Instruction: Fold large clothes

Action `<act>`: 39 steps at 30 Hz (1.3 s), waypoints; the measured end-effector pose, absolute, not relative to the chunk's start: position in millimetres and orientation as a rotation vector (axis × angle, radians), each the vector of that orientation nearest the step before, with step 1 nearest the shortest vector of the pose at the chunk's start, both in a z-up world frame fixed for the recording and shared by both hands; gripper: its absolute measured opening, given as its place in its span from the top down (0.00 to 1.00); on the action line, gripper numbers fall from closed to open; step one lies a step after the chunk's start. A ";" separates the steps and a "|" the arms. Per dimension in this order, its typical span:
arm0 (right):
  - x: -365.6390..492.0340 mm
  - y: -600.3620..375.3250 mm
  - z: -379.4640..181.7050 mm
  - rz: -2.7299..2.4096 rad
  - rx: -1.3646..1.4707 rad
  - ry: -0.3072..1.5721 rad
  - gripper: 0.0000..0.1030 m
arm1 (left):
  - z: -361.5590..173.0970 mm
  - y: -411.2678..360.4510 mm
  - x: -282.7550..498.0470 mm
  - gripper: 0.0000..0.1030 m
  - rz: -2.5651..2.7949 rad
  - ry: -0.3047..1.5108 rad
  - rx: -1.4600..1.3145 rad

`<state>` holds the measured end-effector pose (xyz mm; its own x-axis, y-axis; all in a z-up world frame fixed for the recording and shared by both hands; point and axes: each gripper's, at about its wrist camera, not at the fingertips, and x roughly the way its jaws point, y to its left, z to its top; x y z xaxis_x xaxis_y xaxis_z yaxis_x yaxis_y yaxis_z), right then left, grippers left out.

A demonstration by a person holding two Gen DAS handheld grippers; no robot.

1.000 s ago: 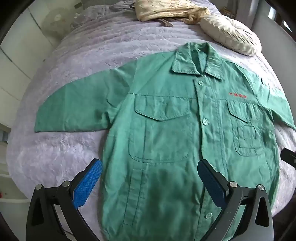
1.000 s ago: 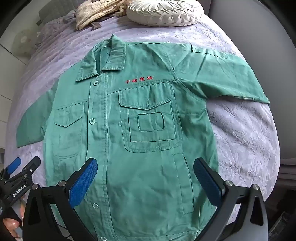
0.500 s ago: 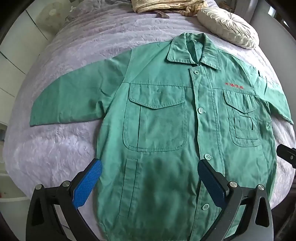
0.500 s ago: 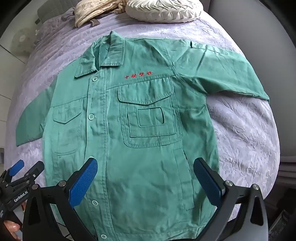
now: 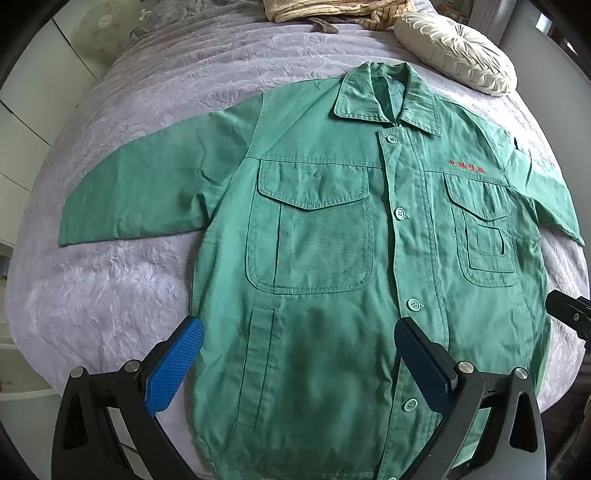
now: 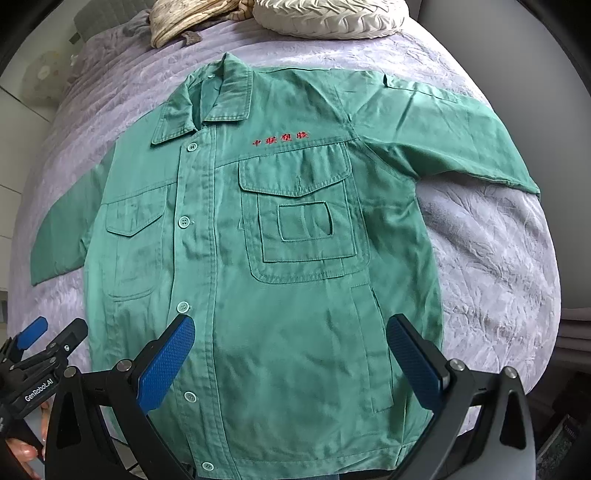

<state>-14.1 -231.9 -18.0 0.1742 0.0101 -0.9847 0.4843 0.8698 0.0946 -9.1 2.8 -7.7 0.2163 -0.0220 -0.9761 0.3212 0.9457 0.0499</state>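
A green work jacket (image 5: pixel 317 236) lies flat, buttoned and face up on a lilac bed cover, collar at the far end, both sleeves spread out sideways. It also shows in the right wrist view (image 6: pixel 280 240), with red lettering on the chest. My left gripper (image 5: pixel 299 347) is open and empty, hovering over the jacket's lower left part. My right gripper (image 6: pixel 291 347) is open and empty over the lower right part near the hem. The left gripper's tip (image 6: pixel 44 339) shows at the right wrist view's left edge.
The lilac bed cover (image 5: pixel 122 288) spreads around the jacket. A cream round cushion (image 5: pixel 454 55) and a bundled beige cloth (image 5: pixel 332 11) lie at the far end of the bed. White cupboards (image 5: pixel 22 122) stand to the left.
Both grippers have moved forward over the bed, so the jacket sits lower and nearer in both views. The jaws stay open.
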 end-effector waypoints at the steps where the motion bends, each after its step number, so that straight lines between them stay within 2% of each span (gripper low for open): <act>1: -14.0 -232.0 -17.9 -0.351 0.436 1.365 0.00 | -7.6 3.1 -9.3 0.00 -0.242 1.337 0.262; 39: -14.2 -226.6 -18.3 -0.342 0.434 1.377 0.00 | -8.0 7.2 -16.4 0.00 -0.238 1.337 0.256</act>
<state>-14.2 -226.6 -18.3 0.1646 0.0184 -0.9862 0.4778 0.8732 0.0960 -16.4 7.2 -8.0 0.2153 -0.0232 -0.9763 0.3148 0.9480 0.0469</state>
